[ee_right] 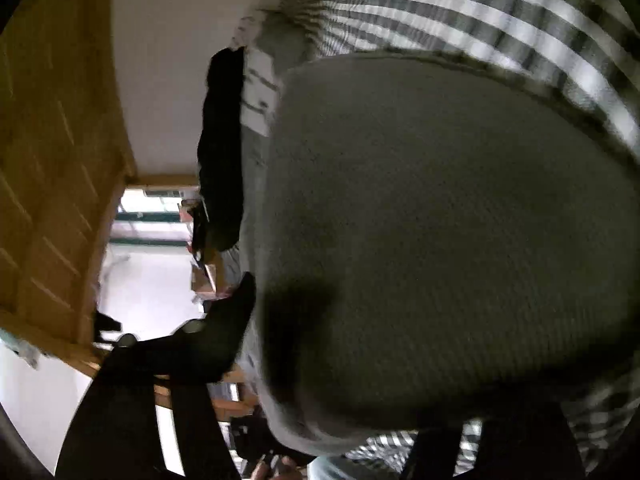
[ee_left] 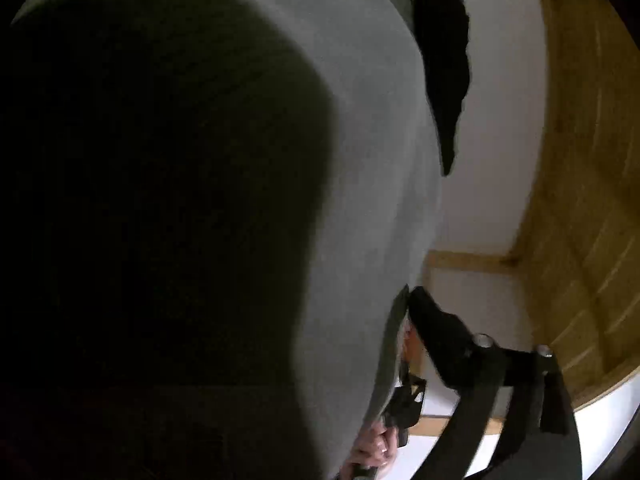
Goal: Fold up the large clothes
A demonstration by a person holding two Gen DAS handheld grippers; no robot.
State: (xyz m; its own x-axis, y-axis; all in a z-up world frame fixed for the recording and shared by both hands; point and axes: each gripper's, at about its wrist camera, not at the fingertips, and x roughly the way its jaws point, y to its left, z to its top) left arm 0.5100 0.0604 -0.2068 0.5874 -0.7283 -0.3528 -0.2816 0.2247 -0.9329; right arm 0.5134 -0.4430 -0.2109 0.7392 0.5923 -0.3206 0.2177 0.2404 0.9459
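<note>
A grey knitted garment (ee_left: 340,160) hangs close in front of both cameras and fills most of each view. In the left wrist view only the right finger (ee_left: 440,324) of my left gripper (ee_left: 320,296) shows. It stands far out to the side with its tip at the cloth's edge, and the cloth hides the other finger. The right wrist view shows the same garment (ee_right: 420,220) bulging over my right gripper (ee_right: 320,280). Its left finger (ee_right: 232,320) lies against the cloth and the other finger is hidden. Behind the garment lies grey-and-white striped fabric (ee_right: 460,8).
A dark cloth (ee_left: 444,60) hangs beyond the garment against a white wall (ee_left: 500,160). A wooden door (ee_left: 580,200) stands at the side. The other gripper (ee_left: 404,400) and the hand (ee_left: 372,452) holding it show low in the left wrist view.
</note>
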